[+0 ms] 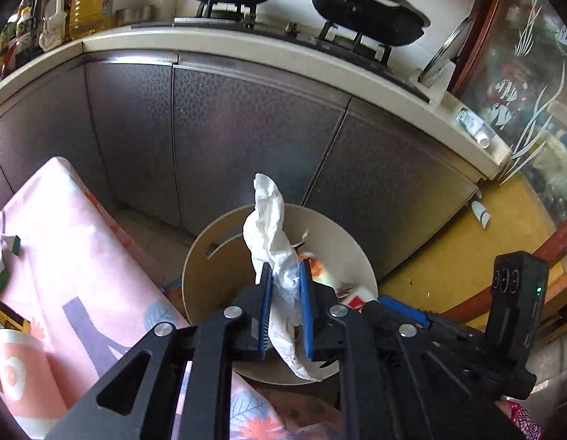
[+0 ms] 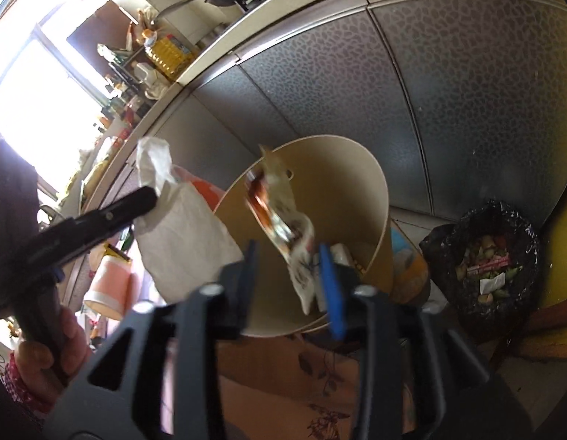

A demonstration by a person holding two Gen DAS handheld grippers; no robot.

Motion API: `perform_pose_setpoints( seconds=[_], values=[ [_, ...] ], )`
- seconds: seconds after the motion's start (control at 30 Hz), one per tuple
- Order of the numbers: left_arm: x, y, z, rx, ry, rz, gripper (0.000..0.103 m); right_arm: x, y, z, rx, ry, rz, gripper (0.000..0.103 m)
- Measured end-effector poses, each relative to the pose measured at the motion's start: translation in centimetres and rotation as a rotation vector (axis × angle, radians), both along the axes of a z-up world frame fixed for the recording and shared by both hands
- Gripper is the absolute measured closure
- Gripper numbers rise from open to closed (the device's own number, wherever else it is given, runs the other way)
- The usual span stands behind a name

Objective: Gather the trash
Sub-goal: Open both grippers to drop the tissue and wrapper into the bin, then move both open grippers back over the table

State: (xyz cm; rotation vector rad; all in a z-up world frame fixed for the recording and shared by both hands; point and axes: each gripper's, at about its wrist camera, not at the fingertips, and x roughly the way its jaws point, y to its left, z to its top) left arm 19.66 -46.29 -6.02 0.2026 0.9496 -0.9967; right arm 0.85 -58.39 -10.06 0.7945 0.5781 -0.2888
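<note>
Your left gripper (image 1: 286, 275) clamps white tissue (image 1: 272, 234) over beige bin (image 1: 202, 256); right gripper (image 2: 289, 256) jaws apart (printed wrapper (image 2: 279, 220) blurred between).

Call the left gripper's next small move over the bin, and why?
Probably open the left gripper. Its blue pads are clamped on the white tissue, which hangs right above the beige bin; released there it should fall in. The right gripper is already open, its wrapper dropping toward the bin.
</note>
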Motion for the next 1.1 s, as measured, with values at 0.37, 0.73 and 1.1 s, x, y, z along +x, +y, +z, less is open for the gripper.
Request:
perform_pose_setpoints(
  seconds=[0.37, 0.73, 1.1],
  values=[
    [0.7, -0.1, -3.1, -0.038, 0.116, -0.027, 0.023, -0.8, -0.1, 0.0, -0.022, -0.054, -0.033, 0.030],
    [-2.7, 4.4, 0.8, -0.030, -0.053, 0.026, 0.021, -2.4, 2.0, 2.0, -0.029, -0.093, -0.048, 0.030],
    [-6.7, 18.8, 4.6, -0.072, -0.200, 0.202, 0.021, -2.4, 8.0, 5.2, -0.089, -0.121, 0.040, 0.030]
  ],
)
